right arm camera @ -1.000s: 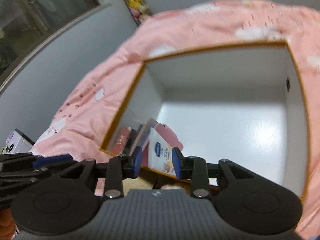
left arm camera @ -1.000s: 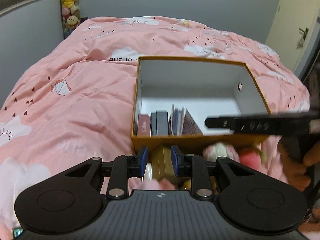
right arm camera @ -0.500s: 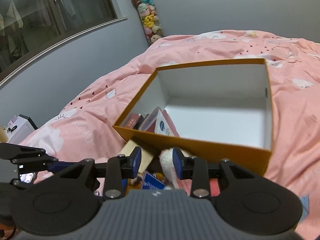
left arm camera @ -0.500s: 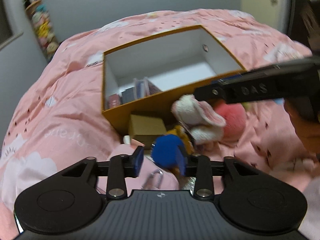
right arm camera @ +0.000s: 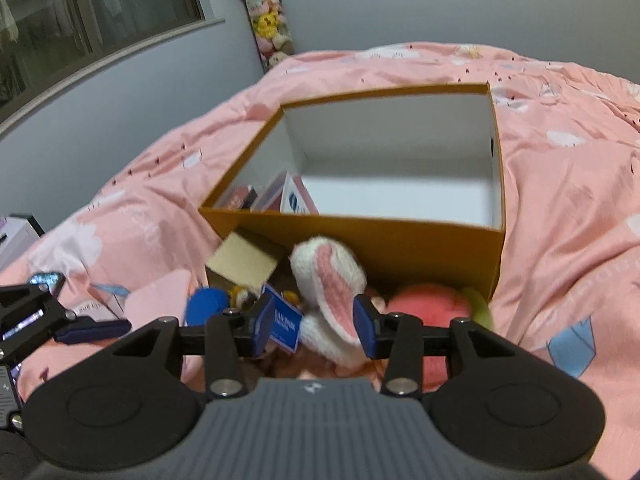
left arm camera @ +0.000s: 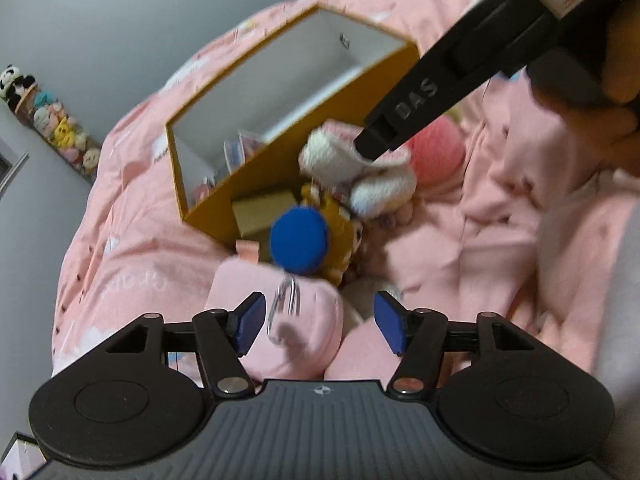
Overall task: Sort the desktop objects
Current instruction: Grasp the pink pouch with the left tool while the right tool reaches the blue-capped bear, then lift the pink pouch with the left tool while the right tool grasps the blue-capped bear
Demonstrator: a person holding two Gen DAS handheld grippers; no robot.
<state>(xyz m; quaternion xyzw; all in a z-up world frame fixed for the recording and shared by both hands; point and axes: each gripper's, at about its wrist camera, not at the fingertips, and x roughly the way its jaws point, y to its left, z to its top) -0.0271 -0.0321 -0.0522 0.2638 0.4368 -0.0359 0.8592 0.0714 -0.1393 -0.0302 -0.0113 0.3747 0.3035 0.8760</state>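
An orange box (right arm camera: 360, 236) with a white inside stands on the pink bed, with several books (right arm camera: 294, 200) upright in its near left corner. In front of it lies a pile: a white plush with pink ears (right arm camera: 332, 280), a red plush (right arm camera: 424, 304), a blue round plush (left arm camera: 298, 238), a tan carton (right arm camera: 244, 258) and a pink pouch with a metal clip (left arm camera: 280, 320). My left gripper (left arm camera: 320, 322) is open over the pink pouch. My right gripper (right arm camera: 314, 326) is open around the white plush's ear; it also shows in the left wrist view (left arm camera: 380, 144).
The box also shows in the left wrist view (left arm camera: 256, 184). A column of small plush toys (right arm camera: 266, 20) hangs in the far wall corner. A window (right arm camera: 80, 28) lies at the left. A white device (right arm camera: 16, 236) sits at the bed's left edge.
Both grippers have opened wider and dropped toward the pile in front of the box. The right gripper now straddles the white plush; the left one hangs over the pink pouch.
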